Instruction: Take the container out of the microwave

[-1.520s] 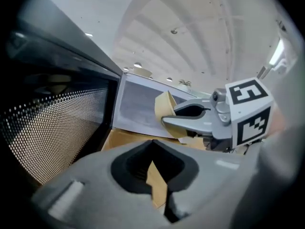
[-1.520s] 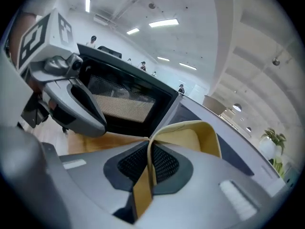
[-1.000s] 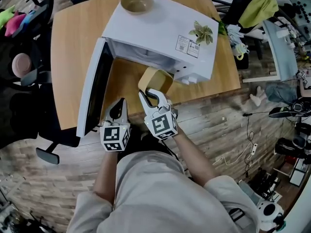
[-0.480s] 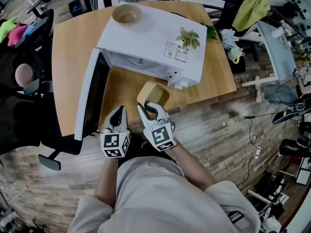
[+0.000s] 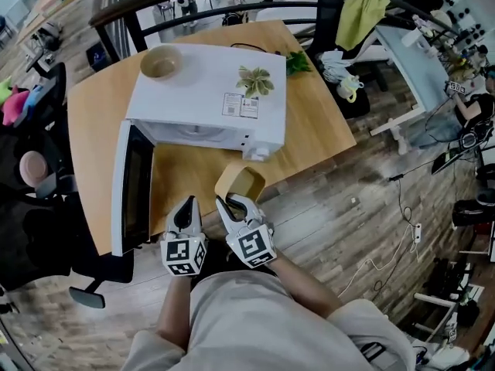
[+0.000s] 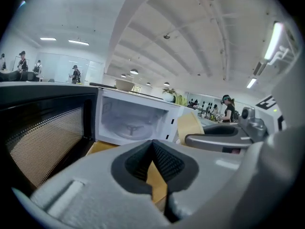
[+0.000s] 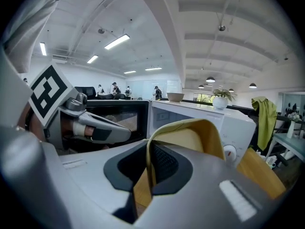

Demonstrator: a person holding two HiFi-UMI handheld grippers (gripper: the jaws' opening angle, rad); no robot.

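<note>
Bright ceiling strip lights, fisheye-warped edges

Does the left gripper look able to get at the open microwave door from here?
Probably yes. The left gripper, shut and empty, sits close beside the door, with only table between them; the right gripper holds the container on the far side.

A light wooden table (image 5: 93, 153) stands on a floor of grey-brown wood planks (image 5: 340, 207), seen from above. A tan bowl (image 5: 161, 62) sits toward the table's far left, and a small green plant (image 5: 255, 80) is well apart to its right. A yellow-green cloth (image 5: 362, 10) hangs over a dark chair (image 5: 325, 14) at the table's far right corner, a black office chair (image 5: 39, 230) stands at the left edge, and a white power strip (image 5: 418, 233) with cables lies on the floor to the right.
</note>
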